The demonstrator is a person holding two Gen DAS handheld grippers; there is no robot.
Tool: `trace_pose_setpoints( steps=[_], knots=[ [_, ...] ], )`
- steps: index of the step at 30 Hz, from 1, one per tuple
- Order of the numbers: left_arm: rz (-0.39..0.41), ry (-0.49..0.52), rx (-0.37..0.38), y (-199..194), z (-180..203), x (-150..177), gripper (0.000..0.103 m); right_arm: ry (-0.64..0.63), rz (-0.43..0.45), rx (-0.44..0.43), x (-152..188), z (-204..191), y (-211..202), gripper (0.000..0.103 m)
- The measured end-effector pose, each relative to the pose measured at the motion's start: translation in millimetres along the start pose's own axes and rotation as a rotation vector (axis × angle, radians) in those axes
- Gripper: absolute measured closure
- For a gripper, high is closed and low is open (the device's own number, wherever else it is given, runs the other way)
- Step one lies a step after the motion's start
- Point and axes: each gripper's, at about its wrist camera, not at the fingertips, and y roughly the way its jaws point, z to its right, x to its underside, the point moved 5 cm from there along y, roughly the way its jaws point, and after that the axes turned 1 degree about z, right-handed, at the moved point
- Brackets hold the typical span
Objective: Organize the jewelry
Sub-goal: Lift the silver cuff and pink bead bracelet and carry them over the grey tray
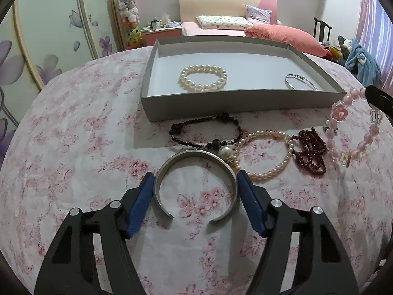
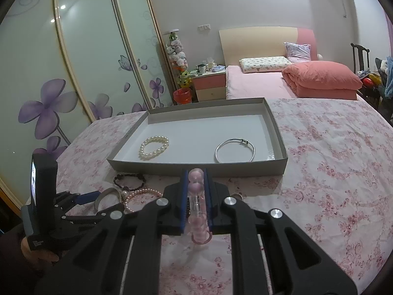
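The left gripper [image 1: 196, 189] has its fingers wide around the metal cuff [image 1: 196, 186]; close evenly. The right gripper [image 2: 195, 196] holds the pink bracelet [image 2: 196, 184].

Shallow grey tray [image 1: 147, 78] on a floral cloth, holding a white pearl bracelet [image 1: 203, 78] at its left and a thin silver bangle [image 1: 301, 81] at its right, both flat. In front of the tray lie a black bead bracelet [image 1: 205, 132], a pearl strand [image 1: 267, 157], a dark red bead bracelet [image 1: 310, 151] and an open silver cuff [image 1: 195, 189]. A pink bead bracelet [image 2: 197, 205] hangs upright.
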Motion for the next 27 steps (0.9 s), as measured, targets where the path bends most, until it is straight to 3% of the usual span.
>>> trace_pose_setpoints(
  steps=[5, 11, 19, 27],
  knots=[
    [0.036, -0.028, -0.004, -12, -8, 4, 0.035, 0.009, 0.016, -0.009, -3, 1, -3, 0.090],
    [0.173, -0.065, 0.003, -47, -12, -5, 0.035, 0.008, 0.049, -0.025, -10, -5, -12, 0.090],
    [0.386, -0.033, -0.046, -99, 1, -20, 0.035, -0.016, 0.118, -0.025, -19, -16, -28, 0.090],
    [0.491, -0.026, -0.069, -121, 10, -35, 0.035, -0.060, 0.224, 0.005, -33, -27, -48, 0.090]
  ],
)
